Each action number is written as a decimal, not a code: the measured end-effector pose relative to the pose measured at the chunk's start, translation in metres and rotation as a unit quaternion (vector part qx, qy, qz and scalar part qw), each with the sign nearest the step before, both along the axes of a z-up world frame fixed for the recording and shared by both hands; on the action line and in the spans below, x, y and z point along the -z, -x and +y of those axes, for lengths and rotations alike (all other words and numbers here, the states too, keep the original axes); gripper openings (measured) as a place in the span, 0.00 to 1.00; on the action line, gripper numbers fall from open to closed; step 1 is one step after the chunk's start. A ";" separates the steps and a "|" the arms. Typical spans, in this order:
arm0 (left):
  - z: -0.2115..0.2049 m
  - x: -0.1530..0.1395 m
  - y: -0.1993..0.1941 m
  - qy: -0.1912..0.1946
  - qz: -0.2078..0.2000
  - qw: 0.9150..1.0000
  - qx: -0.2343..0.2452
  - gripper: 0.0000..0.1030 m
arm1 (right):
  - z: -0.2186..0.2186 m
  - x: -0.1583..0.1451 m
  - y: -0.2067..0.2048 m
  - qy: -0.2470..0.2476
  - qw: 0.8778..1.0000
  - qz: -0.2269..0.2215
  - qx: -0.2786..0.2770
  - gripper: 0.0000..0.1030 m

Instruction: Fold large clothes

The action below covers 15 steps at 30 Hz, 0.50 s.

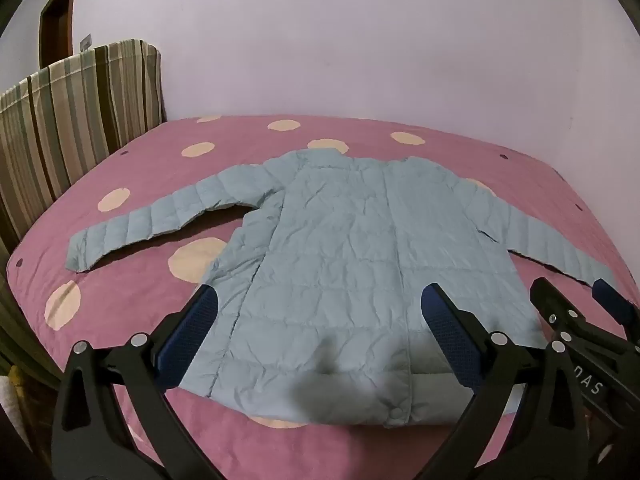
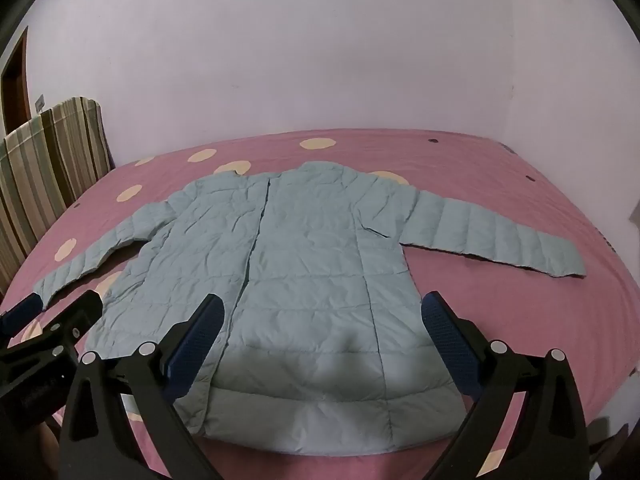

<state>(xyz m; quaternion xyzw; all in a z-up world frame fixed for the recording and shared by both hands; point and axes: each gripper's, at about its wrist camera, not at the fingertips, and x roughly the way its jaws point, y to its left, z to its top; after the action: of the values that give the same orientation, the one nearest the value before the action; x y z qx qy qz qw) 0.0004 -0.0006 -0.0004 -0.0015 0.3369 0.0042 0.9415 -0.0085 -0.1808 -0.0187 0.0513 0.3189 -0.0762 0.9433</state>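
Note:
A light blue quilted jacket (image 1: 340, 248) lies flat on the pink bed, front up, collar toward the far wall, both sleeves spread out sideways. It also shows in the right wrist view (image 2: 304, 264). My left gripper (image 1: 320, 304) is open and empty, hovering above the jacket's hem. My right gripper (image 2: 324, 312) is open and empty, also above the hem. The right gripper shows at the right edge of the left wrist view (image 1: 576, 304). The left gripper shows at the left edge of the right wrist view (image 2: 56, 308).
The bed has a pink cover with cream dots (image 1: 120, 280). A striped headboard or cushion (image 1: 72, 120) stands at the left. A pale wall (image 1: 360, 40) runs behind the bed, and a brown door (image 1: 56, 16) is at far left.

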 end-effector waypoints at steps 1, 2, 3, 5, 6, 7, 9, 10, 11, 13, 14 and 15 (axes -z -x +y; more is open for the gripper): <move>0.000 0.000 0.000 0.000 0.001 1.000 0.000 0.98 | 0.000 0.000 0.000 0.000 1.000 0.000 0.000 0.95; 0.000 0.000 0.000 0.000 0.001 1.000 -0.001 0.98 | 0.000 0.000 0.000 0.000 1.000 -0.002 0.000 0.95; 0.000 0.000 0.000 -0.001 0.000 1.000 -0.002 0.98 | 0.001 0.000 0.000 -0.001 1.000 -0.001 0.000 0.95; -0.001 -0.001 0.000 -0.002 -0.001 1.000 -0.003 0.98 | 0.001 0.000 0.001 -0.002 1.000 -0.001 0.000 0.95; -0.002 -0.001 0.001 -0.003 -0.001 1.000 -0.003 0.98 | 0.001 0.000 0.001 -0.003 1.000 0.000 0.000 0.95; -0.003 -0.002 0.001 -0.003 -0.002 1.000 -0.003 0.98 | 0.002 0.000 0.001 -0.002 1.000 0.000 0.000 0.95; 0.002 0.001 0.001 0.006 0.002 1.000 0.001 0.98 | 0.002 0.000 0.001 -0.002 1.000 -0.001 0.000 0.95; 0.001 0.001 0.001 0.005 0.001 1.000 0.002 0.98 | 0.001 0.000 0.002 -0.003 1.000 -0.001 0.000 0.95; 0.000 0.001 0.000 0.007 0.004 1.000 0.000 0.98 | 0.000 0.000 0.002 -0.004 1.000 -0.002 0.000 0.95; 0.001 0.001 0.001 0.007 0.004 1.000 0.001 0.98 | 0.002 0.000 0.002 -0.001 1.000 -0.002 0.000 0.95; 0.000 0.002 0.001 0.007 0.004 1.000 0.001 0.98 | 0.002 0.000 0.002 -0.001 1.000 -0.002 0.000 0.95; 0.000 0.002 0.001 0.007 0.005 1.000 0.001 0.98 | 0.001 0.000 0.002 -0.001 1.000 -0.001 0.000 0.95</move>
<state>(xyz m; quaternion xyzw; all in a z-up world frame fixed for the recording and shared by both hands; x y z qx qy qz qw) -0.0006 -0.0009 -0.0029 -0.0079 0.3415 0.0006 0.9398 -0.0105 -0.1794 -0.0187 0.0518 0.3178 -0.0755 0.9437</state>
